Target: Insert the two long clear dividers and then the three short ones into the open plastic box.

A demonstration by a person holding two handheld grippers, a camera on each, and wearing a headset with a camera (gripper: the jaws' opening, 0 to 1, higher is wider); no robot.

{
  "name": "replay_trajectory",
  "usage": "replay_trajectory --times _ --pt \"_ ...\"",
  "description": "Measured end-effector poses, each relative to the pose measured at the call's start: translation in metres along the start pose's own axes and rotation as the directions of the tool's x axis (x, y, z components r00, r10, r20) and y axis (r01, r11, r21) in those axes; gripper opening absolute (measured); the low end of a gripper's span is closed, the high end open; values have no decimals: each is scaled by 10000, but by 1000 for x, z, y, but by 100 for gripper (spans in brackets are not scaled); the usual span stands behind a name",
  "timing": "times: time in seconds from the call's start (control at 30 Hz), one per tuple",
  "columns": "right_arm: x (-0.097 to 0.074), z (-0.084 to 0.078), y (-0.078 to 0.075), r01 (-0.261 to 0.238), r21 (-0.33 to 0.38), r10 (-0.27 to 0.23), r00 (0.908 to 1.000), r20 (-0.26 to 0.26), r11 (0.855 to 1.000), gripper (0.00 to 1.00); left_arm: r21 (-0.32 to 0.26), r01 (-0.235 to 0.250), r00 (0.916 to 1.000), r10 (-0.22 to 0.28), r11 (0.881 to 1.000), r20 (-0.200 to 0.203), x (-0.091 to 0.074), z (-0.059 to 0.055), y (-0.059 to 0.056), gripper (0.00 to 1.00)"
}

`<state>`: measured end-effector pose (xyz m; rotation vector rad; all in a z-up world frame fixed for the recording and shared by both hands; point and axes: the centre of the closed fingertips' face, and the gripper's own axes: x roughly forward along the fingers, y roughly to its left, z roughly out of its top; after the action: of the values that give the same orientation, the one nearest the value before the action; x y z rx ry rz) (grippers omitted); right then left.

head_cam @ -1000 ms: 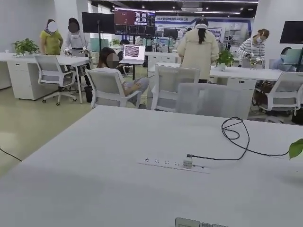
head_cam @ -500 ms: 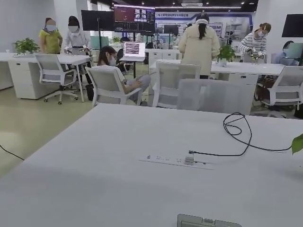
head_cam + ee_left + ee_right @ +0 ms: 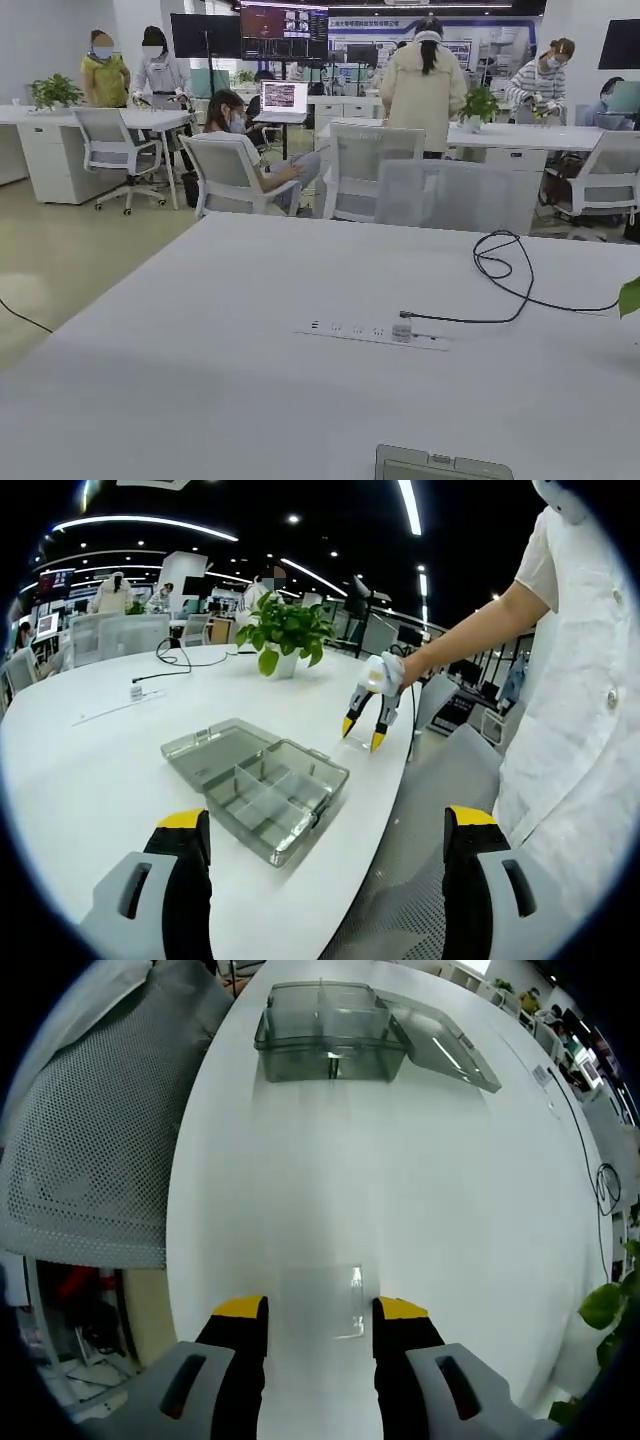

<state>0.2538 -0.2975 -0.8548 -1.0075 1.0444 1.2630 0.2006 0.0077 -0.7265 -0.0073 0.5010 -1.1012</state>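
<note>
White table [image 3: 100, 770] — one box [image 3: 292, 842]; left gripper [image 3: 325, 825] wide, empty; right gripper [image 3: 320, 1308] pinching one divider [image 3: 335, 1295].

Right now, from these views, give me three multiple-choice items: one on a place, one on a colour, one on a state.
1. The plastic box sits: A on a chair; B on the white table; C on the floor.
2. The left gripper has jaw tips coloured: A red; B yellow; C blue.
3. The box's lid is: A open; B shut; C taped down.
Answers: B, it rests on the tabletop; B, both tips show yellow; A, the lid lies flat beside the base.
</note>
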Motion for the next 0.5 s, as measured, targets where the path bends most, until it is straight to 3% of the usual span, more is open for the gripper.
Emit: replay_trajectory --times 0.13,0.5 --pt "0 1 0 9 -91 -9 10000 -11 10000 34 8 -10 10000 10 10000 15 0 0 0 99" --pt "-3 4 -1 138 26 -138 9999 -16 9999 33 9 -27 10000 27 10000 19 -3 0 -1 99"
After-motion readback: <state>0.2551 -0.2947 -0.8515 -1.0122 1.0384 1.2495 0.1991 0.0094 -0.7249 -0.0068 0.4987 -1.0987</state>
